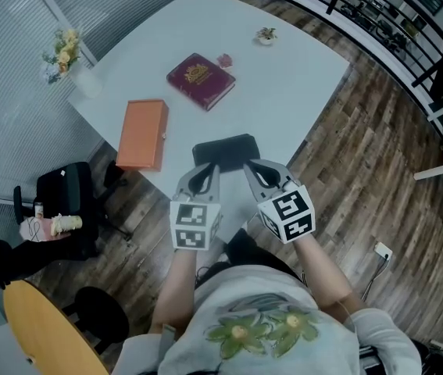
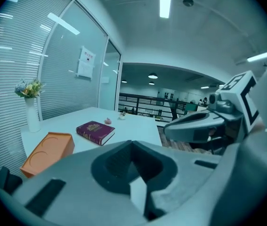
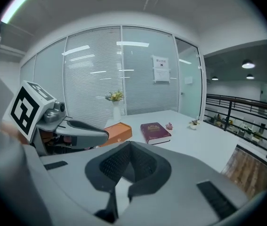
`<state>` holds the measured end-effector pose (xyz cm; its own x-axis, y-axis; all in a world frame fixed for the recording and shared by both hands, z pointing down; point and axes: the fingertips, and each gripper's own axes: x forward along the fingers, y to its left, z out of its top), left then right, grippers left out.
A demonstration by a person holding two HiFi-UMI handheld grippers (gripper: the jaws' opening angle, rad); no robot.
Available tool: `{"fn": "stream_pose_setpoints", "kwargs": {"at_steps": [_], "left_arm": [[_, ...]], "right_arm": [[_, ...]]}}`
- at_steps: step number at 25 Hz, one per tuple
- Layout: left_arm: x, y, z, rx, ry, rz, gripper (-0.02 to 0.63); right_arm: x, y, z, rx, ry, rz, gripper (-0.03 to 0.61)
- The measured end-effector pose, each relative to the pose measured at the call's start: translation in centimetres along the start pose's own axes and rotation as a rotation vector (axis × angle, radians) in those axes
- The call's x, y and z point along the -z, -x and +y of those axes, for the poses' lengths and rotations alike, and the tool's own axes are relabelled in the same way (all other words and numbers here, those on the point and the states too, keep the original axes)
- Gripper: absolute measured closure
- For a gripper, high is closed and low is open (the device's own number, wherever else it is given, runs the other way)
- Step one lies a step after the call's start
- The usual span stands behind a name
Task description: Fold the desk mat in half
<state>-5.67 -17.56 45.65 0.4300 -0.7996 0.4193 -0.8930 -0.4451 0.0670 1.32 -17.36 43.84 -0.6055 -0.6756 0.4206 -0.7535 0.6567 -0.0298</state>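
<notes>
The desk mat (image 1: 226,150) is a compact dark rectangle with rounded corners, lying near the front edge of the white table (image 1: 284,84). In the head view both grippers hover side by side over its near edge. The left gripper (image 1: 208,168) is shut, and so is the right gripper (image 1: 250,165). The left gripper view shows its jaws (image 2: 133,144) meeting with nothing between them; the right gripper (image 2: 171,127) is alongside. The right gripper view shows the same for its jaws (image 3: 130,145), with the left gripper (image 3: 105,136) beside them. In both gripper views the jaws hide the mat.
On the table lie an orange box (image 1: 143,133), a maroon book (image 1: 201,80), a small pink thing (image 1: 224,60) and a tiny potted plant (image 1: 266,35). A vase of flowers (image 1: 63,51) stands at the far left corner. A black chair (image 1: 65,201) stands left of the table.
</notes>
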Motion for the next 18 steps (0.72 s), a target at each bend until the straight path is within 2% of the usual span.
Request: {"fn": "stream_pose_setpoints", "kwargs": {"at_steps": [18], "left_arm": [[0.7,7.3,-5.5,0.053,0.002,-0.057,0.609]], "right_arm": [[0.5,7.3,5.7,0.048,0.023,-0.046,0.561]]}}
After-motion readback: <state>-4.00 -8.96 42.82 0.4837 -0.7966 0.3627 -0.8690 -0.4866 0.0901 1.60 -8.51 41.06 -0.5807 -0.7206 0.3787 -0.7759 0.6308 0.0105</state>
